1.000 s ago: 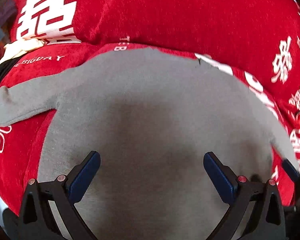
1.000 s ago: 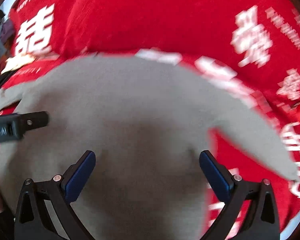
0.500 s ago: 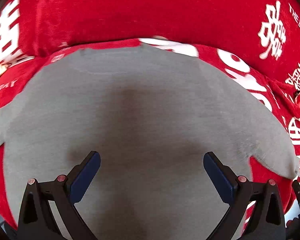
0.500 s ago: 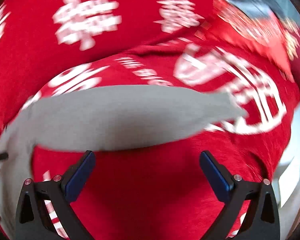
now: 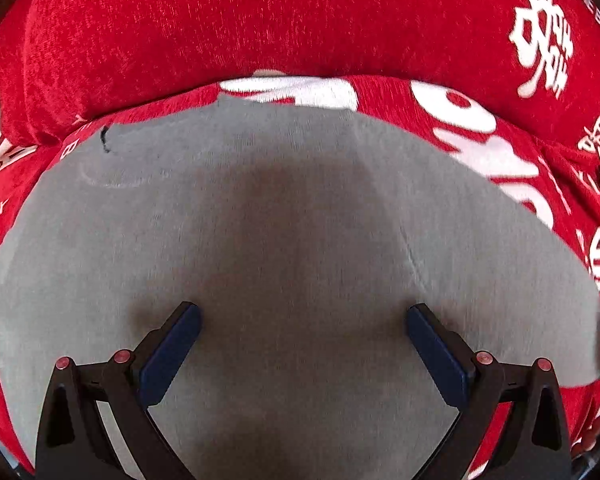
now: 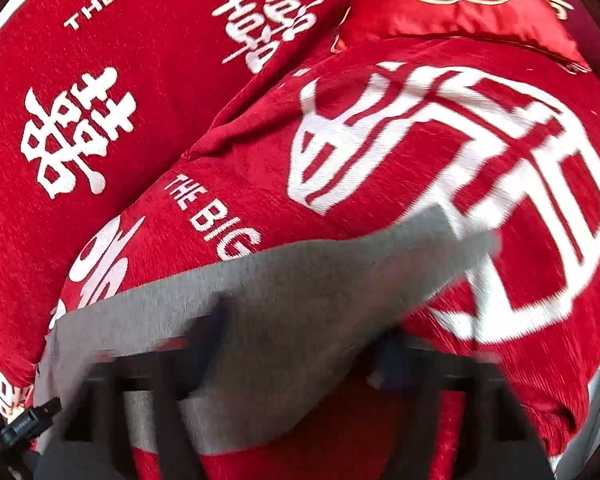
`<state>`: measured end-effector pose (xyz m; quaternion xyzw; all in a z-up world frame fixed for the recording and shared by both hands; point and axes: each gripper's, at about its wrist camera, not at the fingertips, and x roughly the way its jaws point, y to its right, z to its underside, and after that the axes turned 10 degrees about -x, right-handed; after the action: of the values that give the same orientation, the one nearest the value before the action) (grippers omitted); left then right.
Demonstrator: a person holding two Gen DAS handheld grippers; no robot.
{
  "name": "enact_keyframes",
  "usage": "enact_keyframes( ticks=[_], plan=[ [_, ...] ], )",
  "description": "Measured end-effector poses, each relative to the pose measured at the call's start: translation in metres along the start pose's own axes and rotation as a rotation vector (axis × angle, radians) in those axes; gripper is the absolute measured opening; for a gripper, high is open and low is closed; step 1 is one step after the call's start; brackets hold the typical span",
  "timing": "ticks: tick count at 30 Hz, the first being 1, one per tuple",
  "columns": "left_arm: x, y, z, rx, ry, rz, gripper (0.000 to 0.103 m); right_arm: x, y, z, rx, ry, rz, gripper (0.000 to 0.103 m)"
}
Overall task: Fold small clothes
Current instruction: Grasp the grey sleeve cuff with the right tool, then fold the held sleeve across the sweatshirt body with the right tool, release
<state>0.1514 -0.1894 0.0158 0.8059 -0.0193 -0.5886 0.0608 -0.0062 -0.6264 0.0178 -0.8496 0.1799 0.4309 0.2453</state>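
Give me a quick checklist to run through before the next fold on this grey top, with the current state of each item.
1. Grey top lying flat on the red blanket: ok in the left view, body spread without big wrinkles.
2. Sleeve lined up for the right claw: ok, it lies across between the fingers.
3. Right claw grip on the sleeve: cannot tell; the jaws are closing and the fingers are blurred.
4. Left claw free and ready: ok, jaws wide apart over the top's body, nothing pinched.
5. Blanket not caught along with the sleeve: cannot tell, hidden under the cloth.
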Motion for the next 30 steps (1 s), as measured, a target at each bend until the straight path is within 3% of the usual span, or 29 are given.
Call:
enact_keyframes(
  ticks=[1,4,8,11,13,17,20,21,25,27,30],
  plan=[
    [0.002,-0.001,-0.006,-0.017,0.002,0.004,0.103,0.000,0.000,-0.002,-0.006,0.008,-0.010,0.022],
    [0.009,-0.001,-0.023,-0.068,0.001,0.012,0.103,-0.019,0.002,-0.004,-0.002,0.074,-0.054,0.009],
    [0.020,0.023,-0.031,-0.048,-0.002,-0.005,0.103,-0.049,0.006,-0.010,-0.005,0.153,-0.074,0.009],
    [0.022,0.059,-0.011,0.079,0.048,-0.057,0.103,-0.061,0.006,-0.017,-0.019,0.187,-0.074,0.009],
    [0.019,0.072,-0.001,0.127,0.044,-0.029,0.103,-0.060,0.004,-0.021,-0.038,0.182,-0.062,0.008],
    [0.013,0.060,0.000,0.079,0.010,0.011,0.103,-0.056,0.003,-0.022,-0.043,0.157,-0.069,0.008],
    [-0.002,0.040,0.007,0.018,0.049,0.020,0.103,-0.044,0.009,-0.017,-0.019,0.101,-0.115,0.008],
    [-0.004,0.035,0.009,0.011,0.051,0.018,0.103,-0.036,0.012,-0.015,0.003,0.073,-0.129,0.011],
    [0.001,0.027,0.022,0.027,0.018,0.013,0.103,-0.009,0.022,-0.004,0.041,-0.017,-0.127,0.047],
    [0.002,0.023,0.022,0.027,0.030,0.012,0.103,-0.004,0.025,0.001,0.054,-0.027,-0.116,0.056],
    [0.004,0.022,0.015,0.009,0.028,0.024,0.103,0.003,0.032,0.006,0.082,-0.031,-0.104,0.058]
  ],
)
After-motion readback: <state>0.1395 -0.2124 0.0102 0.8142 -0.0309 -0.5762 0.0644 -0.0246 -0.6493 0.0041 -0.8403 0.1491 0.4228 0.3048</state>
